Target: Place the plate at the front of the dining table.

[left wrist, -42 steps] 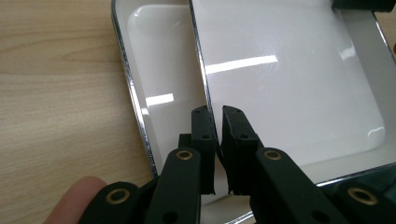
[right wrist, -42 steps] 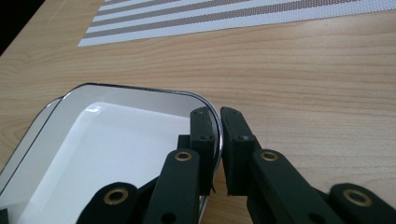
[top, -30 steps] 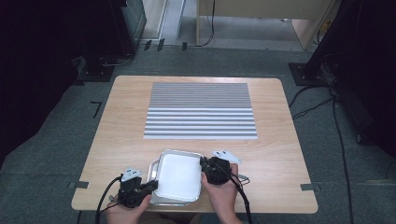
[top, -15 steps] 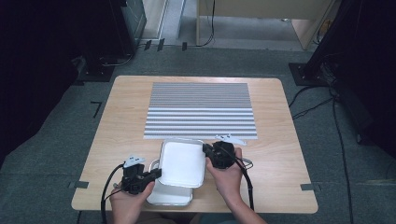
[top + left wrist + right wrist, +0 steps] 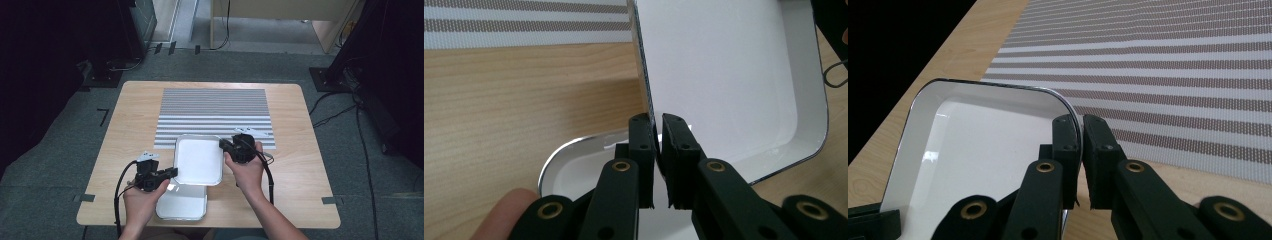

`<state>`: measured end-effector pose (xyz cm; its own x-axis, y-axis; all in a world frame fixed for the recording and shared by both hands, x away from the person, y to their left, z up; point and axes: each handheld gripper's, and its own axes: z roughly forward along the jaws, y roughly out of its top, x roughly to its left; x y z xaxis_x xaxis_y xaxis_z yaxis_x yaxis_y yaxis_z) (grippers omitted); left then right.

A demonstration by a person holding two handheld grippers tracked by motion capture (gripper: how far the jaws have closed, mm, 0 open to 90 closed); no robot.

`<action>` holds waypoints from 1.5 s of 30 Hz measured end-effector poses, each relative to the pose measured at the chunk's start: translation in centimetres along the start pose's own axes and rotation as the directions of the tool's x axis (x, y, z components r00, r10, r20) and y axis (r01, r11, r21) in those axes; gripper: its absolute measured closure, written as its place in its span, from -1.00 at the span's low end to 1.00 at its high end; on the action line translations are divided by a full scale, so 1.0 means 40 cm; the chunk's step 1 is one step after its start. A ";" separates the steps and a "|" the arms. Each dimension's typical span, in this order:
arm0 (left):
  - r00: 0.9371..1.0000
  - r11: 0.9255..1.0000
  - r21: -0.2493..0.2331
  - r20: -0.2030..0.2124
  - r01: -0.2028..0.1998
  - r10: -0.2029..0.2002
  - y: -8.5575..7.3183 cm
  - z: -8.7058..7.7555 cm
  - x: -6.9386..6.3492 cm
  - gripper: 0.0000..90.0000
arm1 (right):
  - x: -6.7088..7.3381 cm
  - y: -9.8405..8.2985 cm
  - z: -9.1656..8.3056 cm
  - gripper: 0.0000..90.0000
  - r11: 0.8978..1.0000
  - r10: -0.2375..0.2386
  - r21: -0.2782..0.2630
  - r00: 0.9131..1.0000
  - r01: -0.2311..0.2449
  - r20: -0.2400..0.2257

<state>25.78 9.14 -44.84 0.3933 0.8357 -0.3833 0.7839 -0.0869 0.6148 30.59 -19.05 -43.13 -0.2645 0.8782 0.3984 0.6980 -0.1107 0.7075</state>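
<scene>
A white tray with a metal rim [image 5: 199, 159] is held level above the table, its far edge over the striped mat [image 5: 215, 112]. My left gripper [image 5: 172, 173] is shut on its left rim, and in the left gripper view the jaws [image 5: 655, 131] pinch that thin edge. My right gripper [image 5: 223, 145] is shut on the right rim near the far corner, as the right gripper view [image 5: 1080, 131] shows up close. A second white tray [image 5: 182, 204] lies on the table below, near the front edge, partly covered by the held one; its corner [image 5: 574, 165] shows under my left jaws.
The grey and white striped mat [image 5: 1168, 65] covers the middle and far part of the wooden table [image 5: 135, 115]. Bare wood lies on both sides of the mat. Cables [image 5: 267, 170] trail from each gripper toward the person.
Both grippers have carried the upper tray away from the person toward the mat. It has come off the lower tray, which stays at the front edge.
</scene>
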 end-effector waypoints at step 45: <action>0.998 0.995 0.089 -0.038 0.050 -0.047 0.321 0.289 0.046 0.86 | -0.222 0.252 0.240 0.95 0.990 0.141 -0.004 0.989 -0.141 0.033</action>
<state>42.14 3.29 -45.62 0.3376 0.8587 -0.3855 0.8421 -0.0925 0.5313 46.36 -23.50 -45.13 -0.1413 0.8687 0.4747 0.7256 -0.2353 0.6466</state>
